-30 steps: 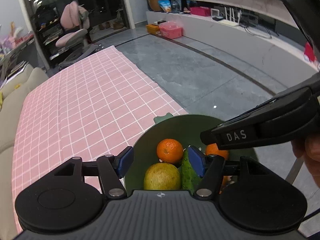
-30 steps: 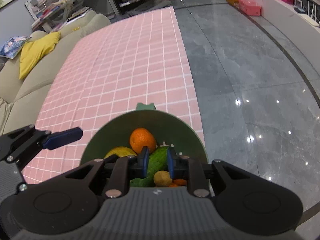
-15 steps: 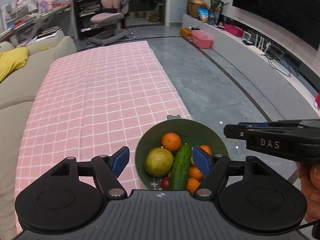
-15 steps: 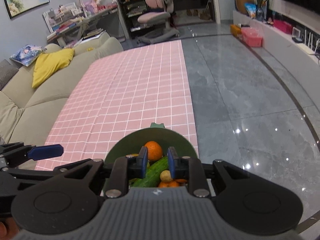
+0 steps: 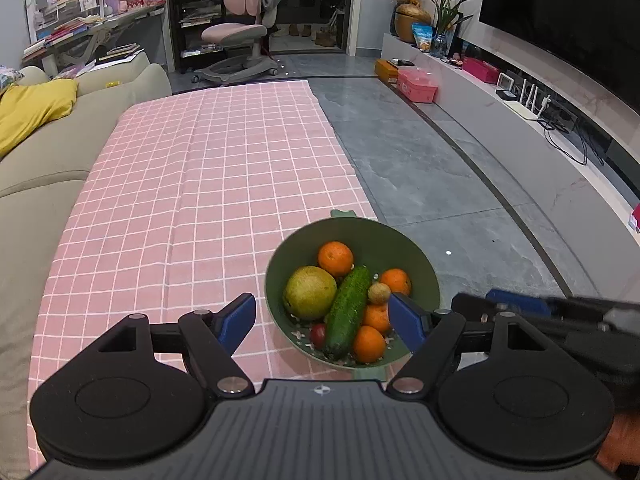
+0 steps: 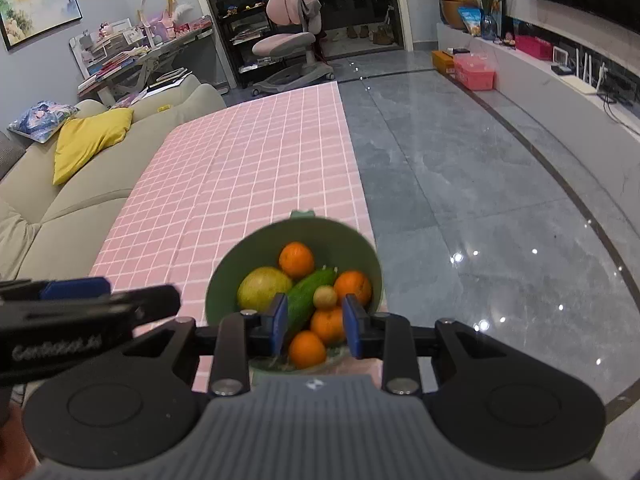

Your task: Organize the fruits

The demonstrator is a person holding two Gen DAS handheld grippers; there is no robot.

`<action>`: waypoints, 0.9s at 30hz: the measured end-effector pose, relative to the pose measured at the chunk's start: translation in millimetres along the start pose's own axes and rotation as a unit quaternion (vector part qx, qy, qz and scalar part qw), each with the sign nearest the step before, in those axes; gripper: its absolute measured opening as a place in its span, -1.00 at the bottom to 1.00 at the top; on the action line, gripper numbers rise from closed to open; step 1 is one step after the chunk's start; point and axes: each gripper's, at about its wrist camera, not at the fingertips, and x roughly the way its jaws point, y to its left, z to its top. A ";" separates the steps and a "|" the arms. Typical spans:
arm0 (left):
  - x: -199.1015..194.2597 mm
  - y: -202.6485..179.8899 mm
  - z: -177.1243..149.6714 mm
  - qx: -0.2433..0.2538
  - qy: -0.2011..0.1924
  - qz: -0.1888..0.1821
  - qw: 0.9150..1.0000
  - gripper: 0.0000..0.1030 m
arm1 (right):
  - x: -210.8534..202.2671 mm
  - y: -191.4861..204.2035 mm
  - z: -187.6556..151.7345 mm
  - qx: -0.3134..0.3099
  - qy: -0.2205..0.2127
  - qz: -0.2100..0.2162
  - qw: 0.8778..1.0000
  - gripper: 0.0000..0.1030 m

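One green bowl (image 5: 420,268) at the pink counter's (image 5: 200,200) edge; inside it: cucumber (image 5: 347,312), pear (image 5: 310,292), oranges, small nut. Your left claw (image 5: 322,320) is opening wide, right claw (image 6: 315,328) opening slightly, both empty. Filling looks finished; next, withdraw.

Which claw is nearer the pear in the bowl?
Left, apparently. Left claw hovers off the bowl's left rim, the pear's side; right claw hovers off the right rim. Both are opening, empty.
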 end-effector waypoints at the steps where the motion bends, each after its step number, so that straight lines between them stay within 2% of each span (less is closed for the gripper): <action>1: -0.7 -2.1 -1.9 0.001 -0.001 0.000 1.000 0.71 | -2.6 -0.5 -3.4 0.002 -0.001 0.001 1.000 -0.46; 7: -2.5 -8.0 -13.6 -0.006 0.002 0.001 1.000 0.71 | -13.1 -6.6 -19.7 0.014 0.000 0.001 1.000 -0.41; 17: -1.0 -10.2 -21.6 -0.016 0.011 -0.003 1.000 0.71 | -2.9 -6.8 -32.6 -0.012 0.018 -0.002 1.000 -0.38; 27: 0.5 -5.4 -23.8 -0.025 0.013 0.000 1.000 0.71 | -0.7 -0.9 -30.7 -0.023 0.016 0.005 1.000 -0.35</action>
